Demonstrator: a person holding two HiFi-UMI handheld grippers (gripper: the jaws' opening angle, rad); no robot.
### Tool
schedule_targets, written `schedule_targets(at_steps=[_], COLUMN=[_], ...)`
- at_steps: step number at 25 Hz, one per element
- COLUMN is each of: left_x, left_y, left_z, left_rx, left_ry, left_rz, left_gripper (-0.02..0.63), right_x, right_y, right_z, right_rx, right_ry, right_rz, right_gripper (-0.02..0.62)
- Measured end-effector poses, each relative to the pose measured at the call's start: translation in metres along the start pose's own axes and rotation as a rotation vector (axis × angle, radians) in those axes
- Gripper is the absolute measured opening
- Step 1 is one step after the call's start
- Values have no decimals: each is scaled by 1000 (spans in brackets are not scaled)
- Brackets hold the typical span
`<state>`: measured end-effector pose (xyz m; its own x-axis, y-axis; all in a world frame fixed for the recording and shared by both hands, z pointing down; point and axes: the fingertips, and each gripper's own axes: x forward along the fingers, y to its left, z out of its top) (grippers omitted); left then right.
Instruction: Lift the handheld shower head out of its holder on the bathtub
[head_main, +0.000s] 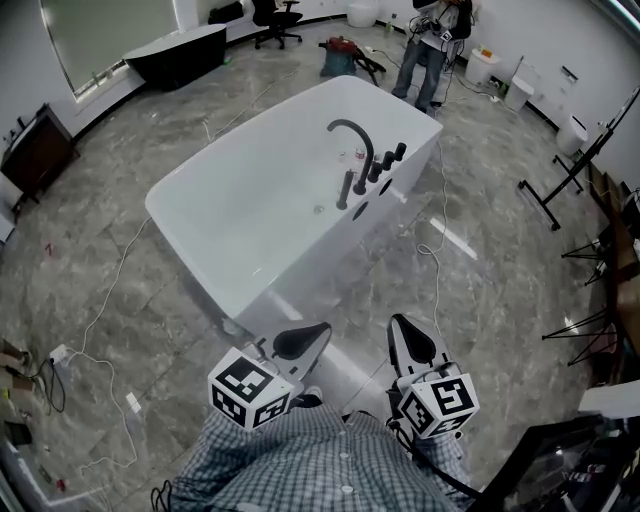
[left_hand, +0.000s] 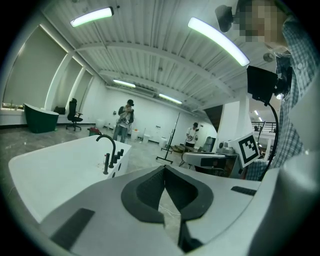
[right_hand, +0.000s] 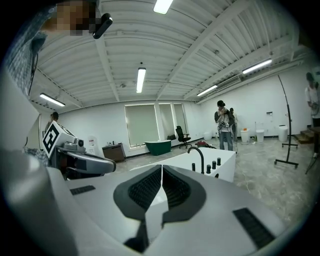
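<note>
well, my left gripper and right gripper are pinched closed and empty, short of the bathtub, likely because nothing is in reach yet; the shower head stands in its holder on the bathtub rim, beside the spout.

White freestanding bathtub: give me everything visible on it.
The white freestanding bathtub is glossy, rectangular with rounded corners, a drain in its floor. It stands diagonally on the grey marbled floor. One long rim carries black fittings: an arched spout, knobs and, probably, the handheld shower head, an upright rod.
</note>
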<state>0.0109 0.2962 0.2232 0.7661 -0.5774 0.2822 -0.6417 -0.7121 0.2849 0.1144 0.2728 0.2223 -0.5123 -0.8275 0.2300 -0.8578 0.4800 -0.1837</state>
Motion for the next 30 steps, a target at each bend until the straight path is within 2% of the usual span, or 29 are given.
schedule_targets(at_steps=[5,10,16,23,30], left_x=[6,20,50,99,165], left_y=[31,57,79,128,191], left_z=[7,19,31,54,86], left_rx=[18,-5,13,-5,-38], left_ry=[2,-20,-27,-27,-49], left_rz=[2,28,42,96,168], left_gripper=[-2,-2,-2,-2,-2], right_x=[28,50,88,154,231], right_y=[0,-8,-28,-70,-132], right_z=[3,12,17,32,48], right_rx=[-2,-9,-32,-31,-47], right_ry=[2,11,32,41,87], right_rz=[-5,3,44,104,176], right_gripper=[18,18,18,18,18])
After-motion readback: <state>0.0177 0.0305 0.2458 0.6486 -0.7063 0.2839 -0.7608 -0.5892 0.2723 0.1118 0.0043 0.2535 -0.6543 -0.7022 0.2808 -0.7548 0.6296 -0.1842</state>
